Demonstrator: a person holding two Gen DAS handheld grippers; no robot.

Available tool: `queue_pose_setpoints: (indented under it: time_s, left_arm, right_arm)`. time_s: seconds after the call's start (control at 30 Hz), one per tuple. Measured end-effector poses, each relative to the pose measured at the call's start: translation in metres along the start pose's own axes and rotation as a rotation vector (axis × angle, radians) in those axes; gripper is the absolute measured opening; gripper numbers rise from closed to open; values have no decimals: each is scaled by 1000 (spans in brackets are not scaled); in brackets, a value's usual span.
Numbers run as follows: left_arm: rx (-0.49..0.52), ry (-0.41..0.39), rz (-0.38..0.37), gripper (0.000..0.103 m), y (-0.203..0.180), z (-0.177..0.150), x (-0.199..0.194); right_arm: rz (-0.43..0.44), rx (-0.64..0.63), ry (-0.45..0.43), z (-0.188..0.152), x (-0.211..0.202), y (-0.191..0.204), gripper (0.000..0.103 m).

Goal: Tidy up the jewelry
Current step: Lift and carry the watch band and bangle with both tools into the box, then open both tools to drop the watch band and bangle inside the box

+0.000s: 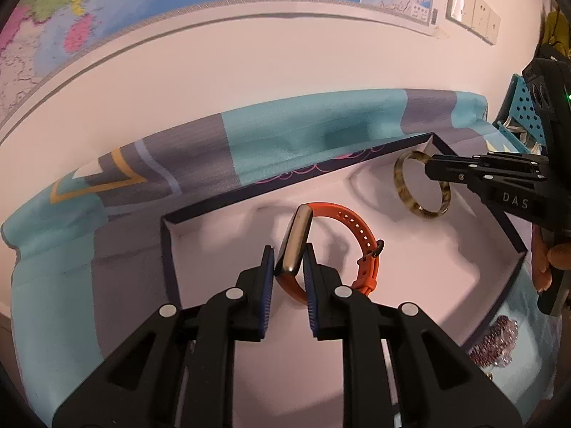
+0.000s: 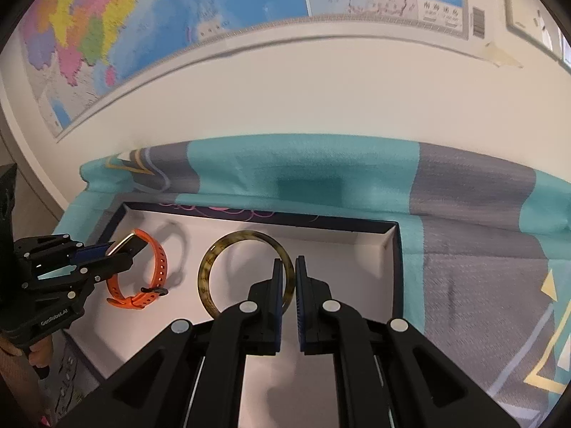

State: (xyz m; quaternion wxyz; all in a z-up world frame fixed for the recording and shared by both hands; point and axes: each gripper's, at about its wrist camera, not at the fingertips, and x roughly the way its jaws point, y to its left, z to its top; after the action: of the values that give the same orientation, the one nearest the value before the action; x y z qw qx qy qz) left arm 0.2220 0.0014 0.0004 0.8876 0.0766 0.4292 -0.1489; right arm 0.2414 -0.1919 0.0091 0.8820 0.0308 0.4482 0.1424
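An orange-strapped watch (image 1: 360, 239) with a dark face is held over the white inside of a dark-rimmed box (image 1: 200, 210). My left gripper (image 1: 289, 260) is shut on the watch's face. A brown mottled bangle (image 2: 217, 253) stands upright in the right part of the same box (image 2: 392, 249). My right gripper (image 2: 289, 278) is shut on the bangle's right rim. In the left wrist view the bangle (image 1: 403, 192) and the right gripper (image 1: 428, 169) show at the right. In the right wrist view the watch (image 2: 157, 267) and the left gripper (image 2: 117, 249) show at the left.
The box lies on a teal and grey patterned cloth (image 1: 285, 132) against a white wall with a map (image 2: 178, 10). A purple beaded bracelet (image 1: 496, 339) lies on the cloth outside the box's right rim. A blue perforated rack (image 1: 524, 107) stands at the far right.
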Motion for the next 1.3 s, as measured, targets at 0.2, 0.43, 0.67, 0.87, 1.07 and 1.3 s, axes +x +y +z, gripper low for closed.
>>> queue_pose_setpoints:
  time_s: [0.2, 0.43, 0.67, 0.87, 1.07, 1.3]
  left_arm:
    - [-7, 21, 0, 17, -2, 10, 15]
    - [-26, 45, -1, 17, -1, 15, 25]
    - [-16, 68, 18, 17, -5, 20, 27]
    - [-22, 77, 25, 15, -7, 25, 31]
    - [-31, 55, 20, 17, -6, 23, 28]
    - [-50, -49, 47, 35, -1, 12, -11]
  right_arm:
    - [-22, 5, 34, 6, 16, 0, 5]
    - [-40, 16, 84, 10, 27, -1, 6]
    - [-57, 19, 115, 15, 36, 2, 6]
    - [-56, 49, 83, 17, 34, 0, 16]
    - [-15, 55, 37, 9, 18, 0, 24]
    - [71, 34, -43, -11, -23, 3, 37]
